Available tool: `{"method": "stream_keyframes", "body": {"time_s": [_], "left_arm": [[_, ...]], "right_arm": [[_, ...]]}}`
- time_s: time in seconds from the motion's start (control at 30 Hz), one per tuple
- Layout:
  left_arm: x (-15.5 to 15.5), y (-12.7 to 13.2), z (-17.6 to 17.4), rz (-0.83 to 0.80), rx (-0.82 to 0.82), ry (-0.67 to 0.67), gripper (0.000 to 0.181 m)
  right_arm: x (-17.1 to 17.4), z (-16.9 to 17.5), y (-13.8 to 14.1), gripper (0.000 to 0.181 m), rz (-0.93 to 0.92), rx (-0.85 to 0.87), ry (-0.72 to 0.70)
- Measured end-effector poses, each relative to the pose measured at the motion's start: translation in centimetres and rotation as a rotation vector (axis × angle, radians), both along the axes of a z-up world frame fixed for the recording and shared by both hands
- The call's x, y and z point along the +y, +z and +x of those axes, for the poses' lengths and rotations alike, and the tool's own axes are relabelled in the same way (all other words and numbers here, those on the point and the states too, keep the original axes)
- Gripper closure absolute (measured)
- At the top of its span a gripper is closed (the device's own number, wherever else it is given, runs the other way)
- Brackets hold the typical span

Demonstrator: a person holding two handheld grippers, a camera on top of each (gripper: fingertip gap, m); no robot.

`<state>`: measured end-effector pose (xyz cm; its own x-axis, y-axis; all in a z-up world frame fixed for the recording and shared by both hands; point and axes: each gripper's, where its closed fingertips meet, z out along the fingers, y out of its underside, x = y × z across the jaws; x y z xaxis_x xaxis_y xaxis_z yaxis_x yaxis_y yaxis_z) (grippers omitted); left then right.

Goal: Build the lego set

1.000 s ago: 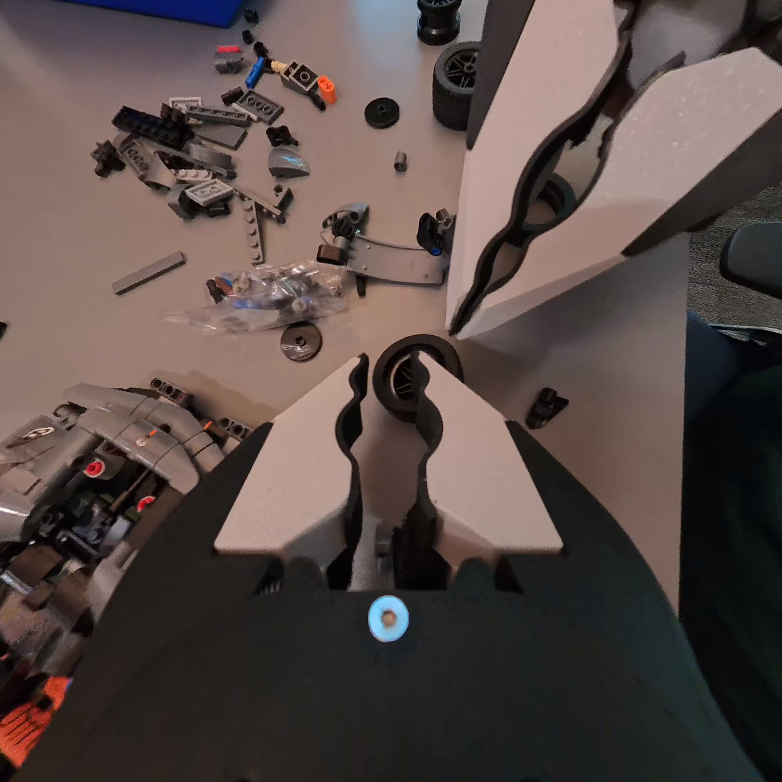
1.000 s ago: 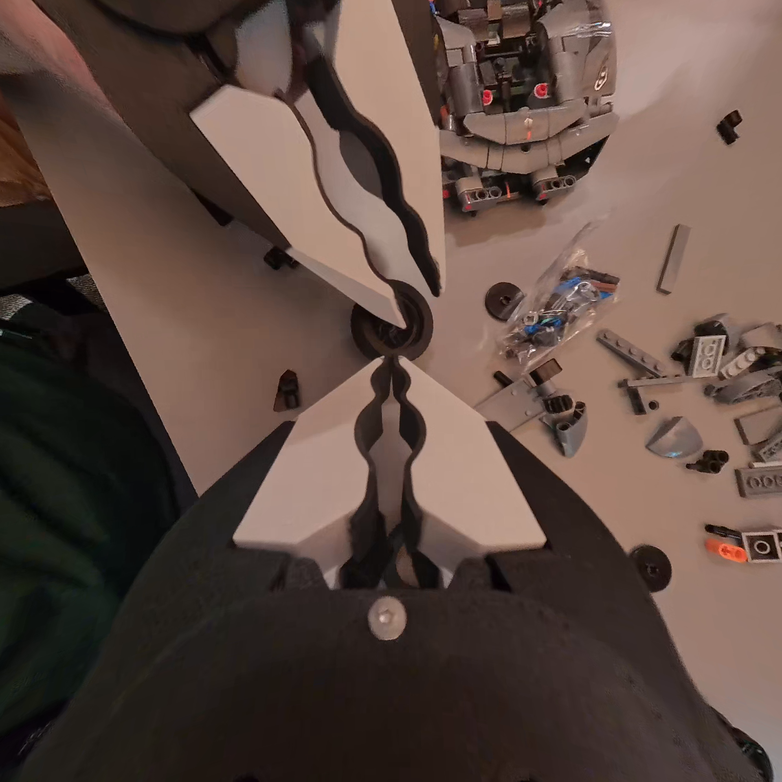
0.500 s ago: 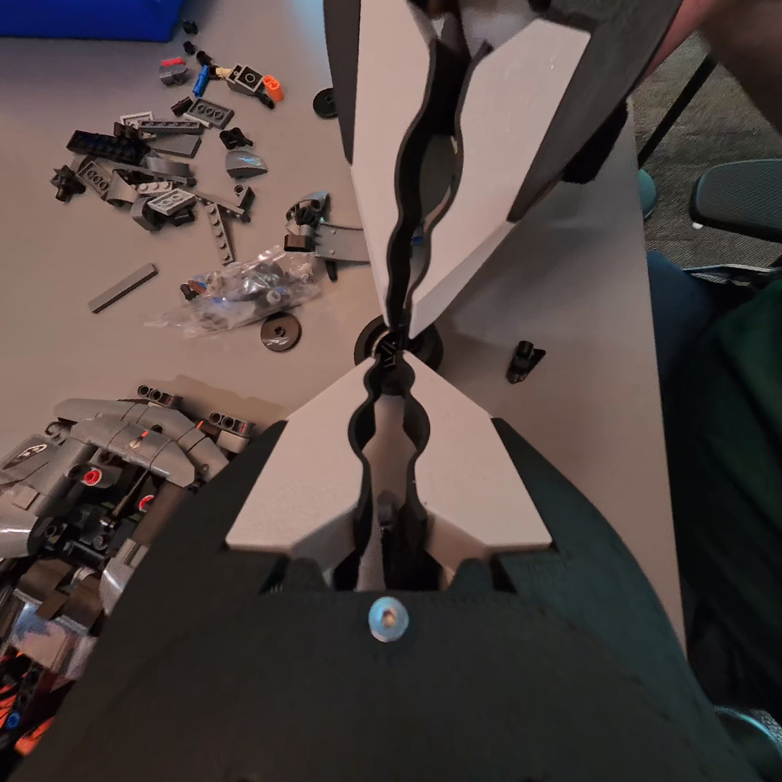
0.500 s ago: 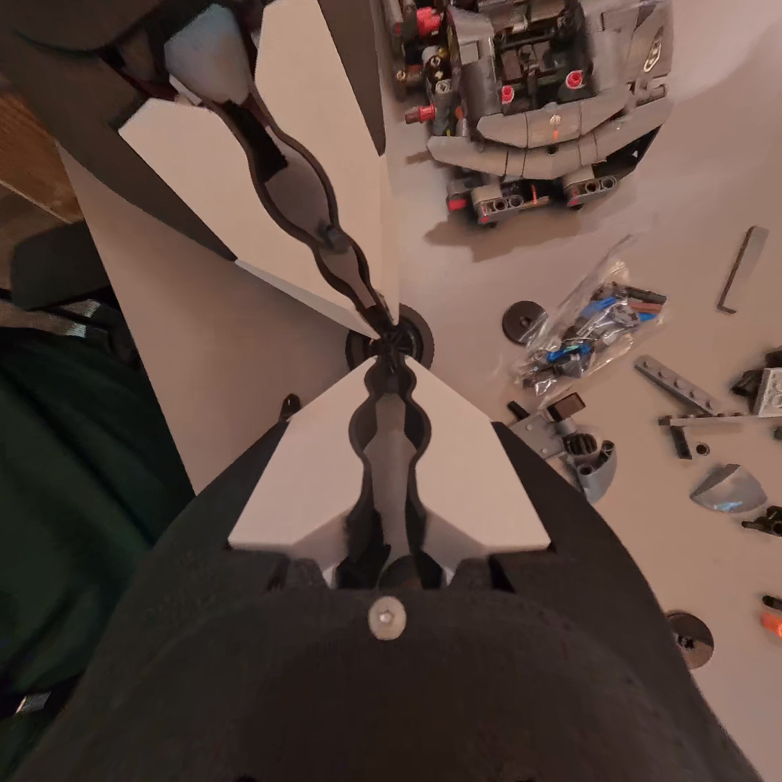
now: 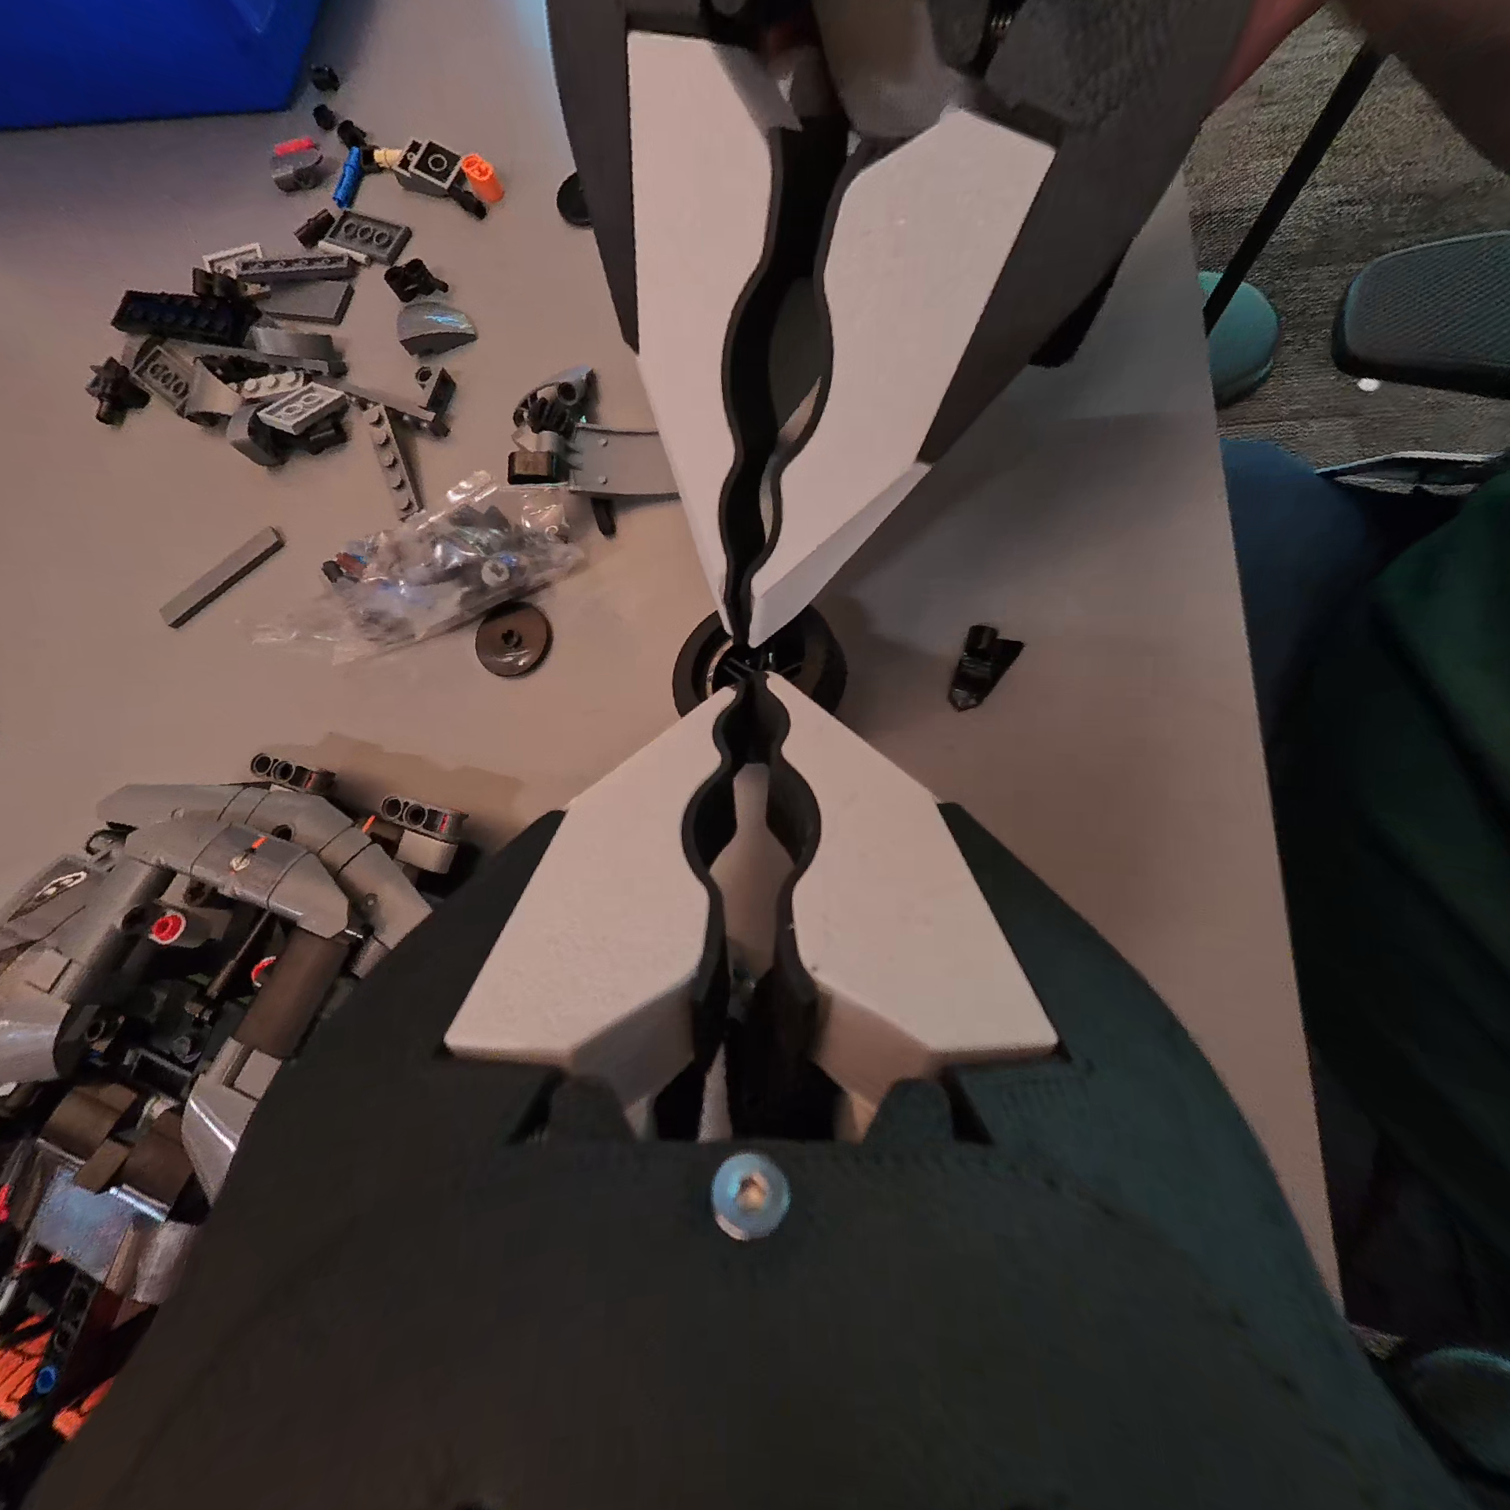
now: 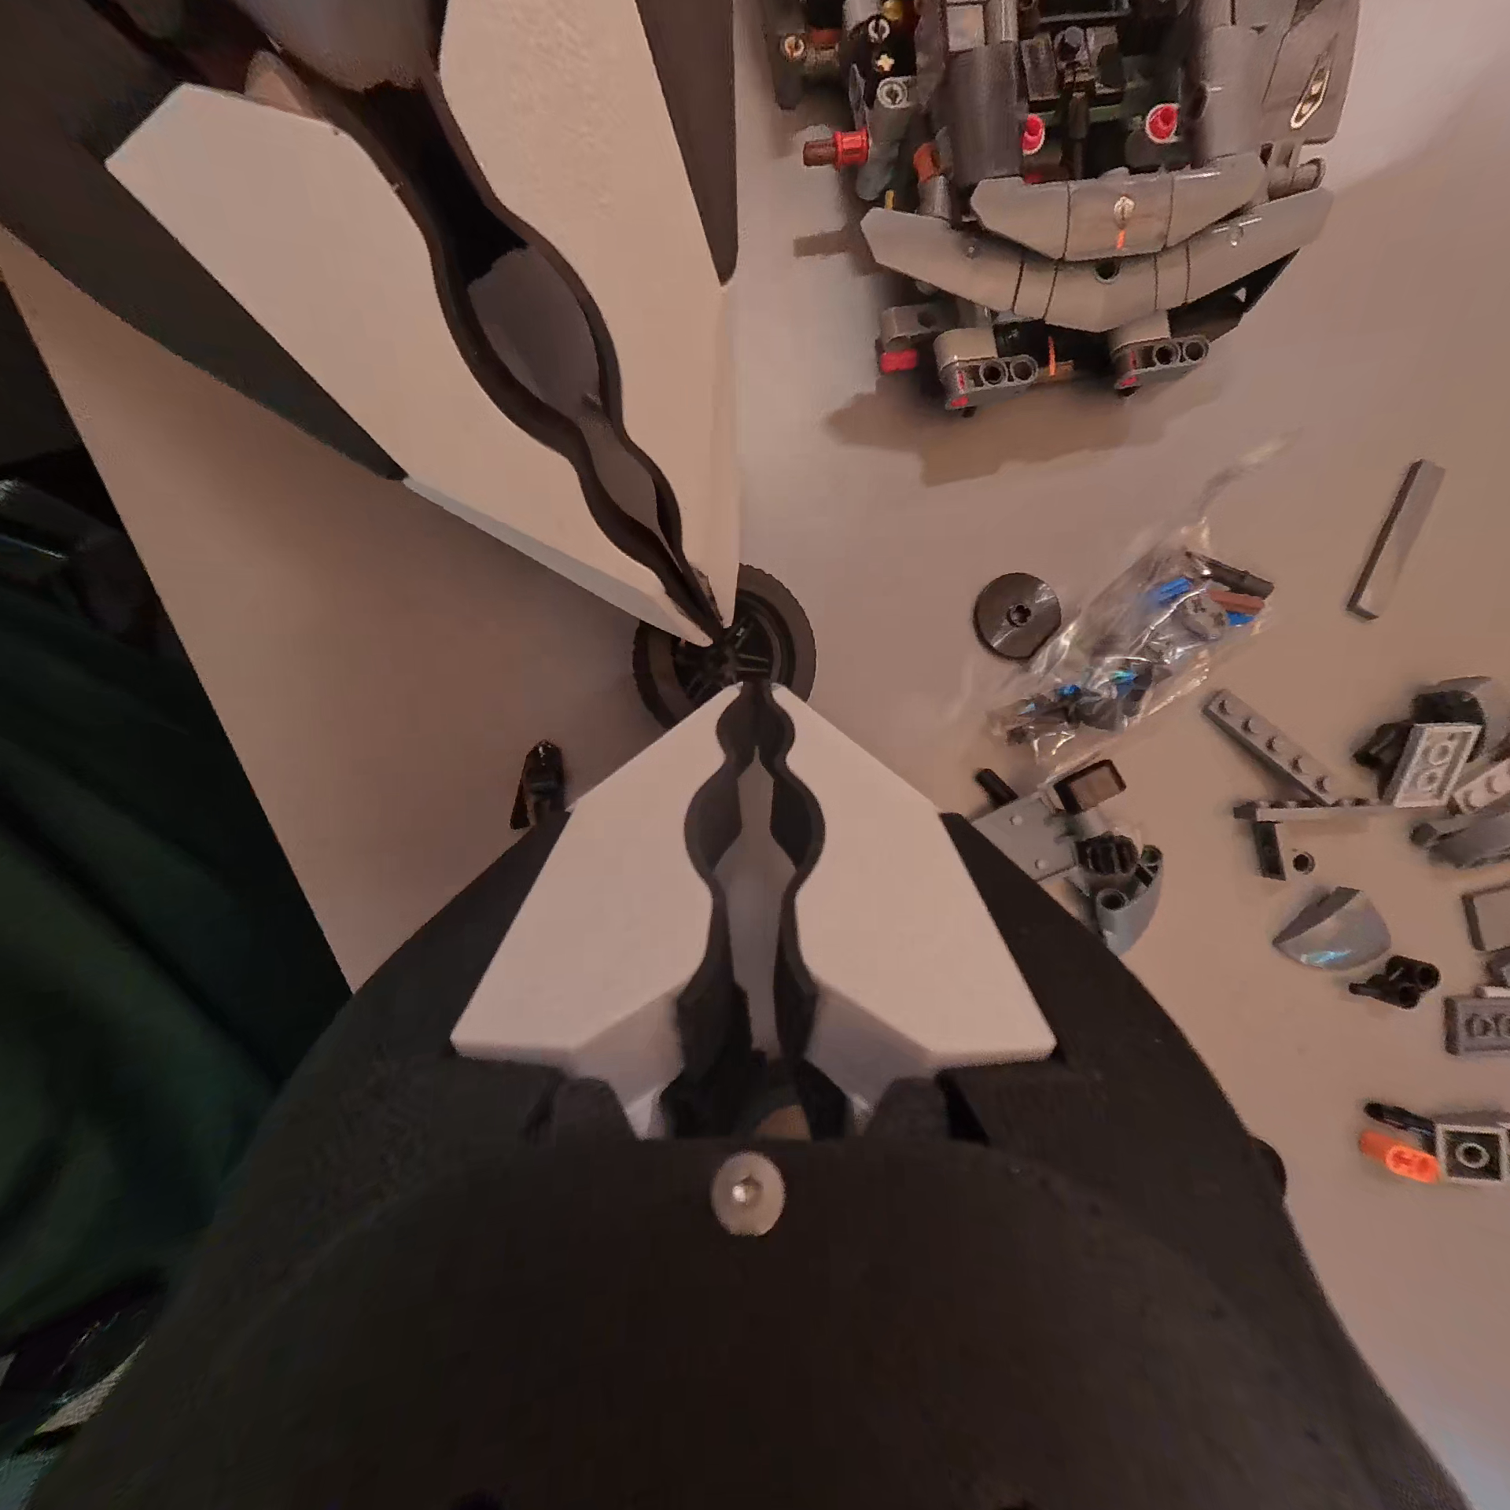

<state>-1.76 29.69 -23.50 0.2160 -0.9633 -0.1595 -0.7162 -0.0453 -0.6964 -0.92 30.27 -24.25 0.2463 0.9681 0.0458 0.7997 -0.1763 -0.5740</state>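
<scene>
A black wheel (image 5: 819, 663) lies flat on the grey table near its edge; it also shows in the right wrist view (image 6: 791, 647). My left gripper (image 5: 748, 693) is shut with its tips on the wheel's hub. My right gripper (image 6: 756, 690) is shut too and comes from the opposite side, so the two meet tip to tip over the hub. The right gripper shows in the left wrist view (image 5: 742, 636), the left one in the right wrist view (image 6: 704, 627). Whether either pinches a small part is hidden. The partly built grey car (image 5: 212, 891) (image 6: 1103, 212) stands beside them.
A bag of small parts (image 5: 441, 572) (image 6: 1144, 654), a black disc (image 5: 512, 641), a grey sub-assembly (image 5: 596, 449) and a pile of loose grey and black pieces (image 5: 245, 359) lie beyond the wheel. A small black piece (image 5: 980, 666) lies by the table edge (image 5: 1242, 735). A chair (image 5: 1430, 310) stands off the table. Less than 4 cm separates the two grippers' tips. Both grippers' tips are roughly 6 centimeters from the small black piece (image 5: 980, 666). Look for it in the right wrist view (image 6: 538, 781) too.
My left gripper, open around the wheel a second ago, has shut over its hub. My right gripper has swung in to meet it tip to tip. Little moved in the last half second.
</scene>
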Motion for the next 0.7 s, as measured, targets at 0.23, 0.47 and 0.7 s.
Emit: {"method": "stream_keyframes", "body": {"time_s": [0.23,0.47,0.7], "left_arm": [[-0.3,0.1,0.1,0.124,0.036,-0.031,0.181],[-0.7,0.2,0.2,0.248,0.045,-0.098,0.181],[-1.1,0.2,0.2,0.24,0.033,-0.109,0.181]], "right_arm": [[0.0,-0.1,-0.1,0.181,0.046,-0.076,0.034],[0.1,-0.2,-0.1,0.181,0.056,-0.11,0.021],[0.0,-0.6,-0.2,0.181,0.048,-0.159,0.016]]}}
